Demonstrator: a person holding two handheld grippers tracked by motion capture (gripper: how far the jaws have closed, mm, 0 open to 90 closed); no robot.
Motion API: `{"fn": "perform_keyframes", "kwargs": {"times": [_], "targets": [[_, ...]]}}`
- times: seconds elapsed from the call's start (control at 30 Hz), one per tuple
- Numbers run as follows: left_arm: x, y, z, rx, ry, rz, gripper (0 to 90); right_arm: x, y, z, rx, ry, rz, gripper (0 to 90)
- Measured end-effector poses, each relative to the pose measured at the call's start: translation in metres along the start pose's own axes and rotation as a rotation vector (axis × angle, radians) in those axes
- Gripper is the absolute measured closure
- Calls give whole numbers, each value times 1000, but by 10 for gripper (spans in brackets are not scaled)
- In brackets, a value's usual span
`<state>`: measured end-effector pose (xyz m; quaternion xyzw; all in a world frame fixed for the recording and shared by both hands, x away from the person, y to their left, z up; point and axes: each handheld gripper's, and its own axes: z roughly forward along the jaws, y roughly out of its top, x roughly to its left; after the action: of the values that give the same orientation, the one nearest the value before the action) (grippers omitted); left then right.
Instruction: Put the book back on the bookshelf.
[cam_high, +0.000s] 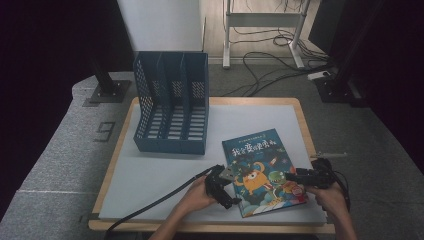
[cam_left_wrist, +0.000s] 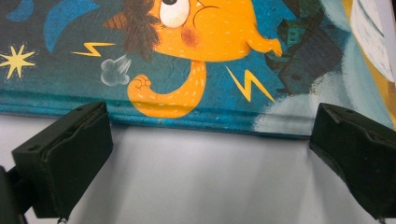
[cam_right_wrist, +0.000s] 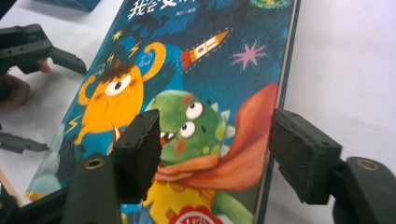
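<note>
The picture book (cam_high: 262, 170) lies flat, cover up, on the near right part of the white mat (cam_high: 150, 175), turned a little askew. The left gripper (cam_high: 229, 186) sits at the book's left long edge, near its near corner; in the left gripper view its jaws stand wide apart with the book's edge just beyond them and nothing clasped between, so it is released. The left hand (cam_high: 197, 196) grips it from the near side, the forearm coming in from the bottom edge and a black cable (cam_high: 150, 205) trailing off to the near left. The right gripper (cam_high: 291, 176) reaches in from the right over the book's right edge; its jaws are partly parted, hanging above the cover, one over the picture and one past the edge, gripping nothing. The right hand (cam_high: 327, 195) holds it from the near right. Farther off to the left stands a blue file rack (cam_high: 172, 102) on the mat's far left part, well apart from the book
</note>
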<state>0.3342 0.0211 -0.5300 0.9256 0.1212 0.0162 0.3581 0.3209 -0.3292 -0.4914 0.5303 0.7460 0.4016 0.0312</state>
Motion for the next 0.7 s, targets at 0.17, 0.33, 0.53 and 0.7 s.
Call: {"fn": "perform_keyframes", "kwargs": {"times": [0.17, 0.33, 0.53, 0.7], "targets": [[0, 0, 0, 0, 0, 0, 0, 1, -4, -6, 16, 1, -9, 380], [0, 0, 0, 0, 0, 0, 0, -2, -6, -11, 7, 39, 7, 389], [0, 0, 0, 1, 0, 1, 0, -5, -4, -22, -50, 131, 52, 400], [0, 0, 0, 0, 0, 1, 0, -1, 0, -19, -33, 100, 35, 365]]}}
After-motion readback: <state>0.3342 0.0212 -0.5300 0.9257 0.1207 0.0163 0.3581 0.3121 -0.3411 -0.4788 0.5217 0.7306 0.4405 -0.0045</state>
